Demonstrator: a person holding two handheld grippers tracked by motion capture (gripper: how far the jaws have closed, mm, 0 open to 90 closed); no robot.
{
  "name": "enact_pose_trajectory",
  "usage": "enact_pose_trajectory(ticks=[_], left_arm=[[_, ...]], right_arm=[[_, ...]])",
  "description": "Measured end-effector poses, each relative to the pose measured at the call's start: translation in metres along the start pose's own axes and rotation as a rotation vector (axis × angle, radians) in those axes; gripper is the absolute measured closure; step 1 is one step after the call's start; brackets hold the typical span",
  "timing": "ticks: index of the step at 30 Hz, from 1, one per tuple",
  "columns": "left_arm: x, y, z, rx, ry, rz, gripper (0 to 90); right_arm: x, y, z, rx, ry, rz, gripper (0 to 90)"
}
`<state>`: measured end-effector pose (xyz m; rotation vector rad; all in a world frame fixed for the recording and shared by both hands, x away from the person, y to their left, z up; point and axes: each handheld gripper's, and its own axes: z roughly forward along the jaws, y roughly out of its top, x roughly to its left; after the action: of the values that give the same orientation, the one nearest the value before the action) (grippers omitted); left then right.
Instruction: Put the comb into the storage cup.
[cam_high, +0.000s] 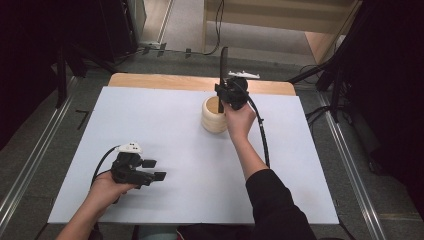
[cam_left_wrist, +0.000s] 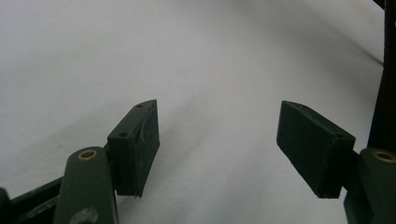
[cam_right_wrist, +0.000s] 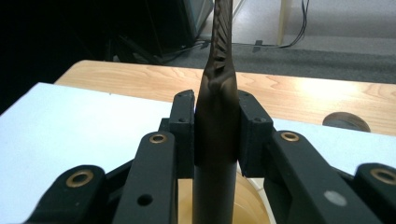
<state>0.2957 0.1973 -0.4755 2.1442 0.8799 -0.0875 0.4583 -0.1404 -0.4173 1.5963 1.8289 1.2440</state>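
- The right tongs (cam_right_wrist: 216, 135) squeeze a dark spoon (cam_right_wrist: 215, 154), standing straight up over the wooden pot (cam_high: 214, 116).
- Lower it slowly into the middle.
- The left tongs (cam_left_wrist: 217, 149) rest apart over the white surface (cam_high: 150, 125).

we've got a dark, slim utensil (cam_high: 223, 62) standing upright, its lower end dipping into a pale wooden holder (cam_high: 213, 116). the holder is a squat round pot with ribbed sides, sitting on the desk (cam_high: 165, 125) toward the far edge.
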Motion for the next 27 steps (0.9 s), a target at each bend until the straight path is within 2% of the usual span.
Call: enact_pose_trajectory(ticks=[5,9,18,27], left_arm=[[0.0,0.0,0.0,0.0,-0.001,0.001,30.5],[0.0,0.0,0.0,0.001,-0.003,0.001,30.5],[0.0,0.0,0.0,0.003,-0.006,0.003,30.5],[0.0,0.0,0.0,0.003,-0.005,0.004,30.5]], right_arm=[[0.0,-0.002,0.002,-0.001,-0.001,-0.002,69.6],[0.0,-0.004,0.002,-0.011,0.0,-0.022,69.6],[-0.003,-0.012,0.004,-0.004,0.001,-0.02,69.5],[-0.003,-0.02,0.005,0.0,0.004,-0.053,69.5]])
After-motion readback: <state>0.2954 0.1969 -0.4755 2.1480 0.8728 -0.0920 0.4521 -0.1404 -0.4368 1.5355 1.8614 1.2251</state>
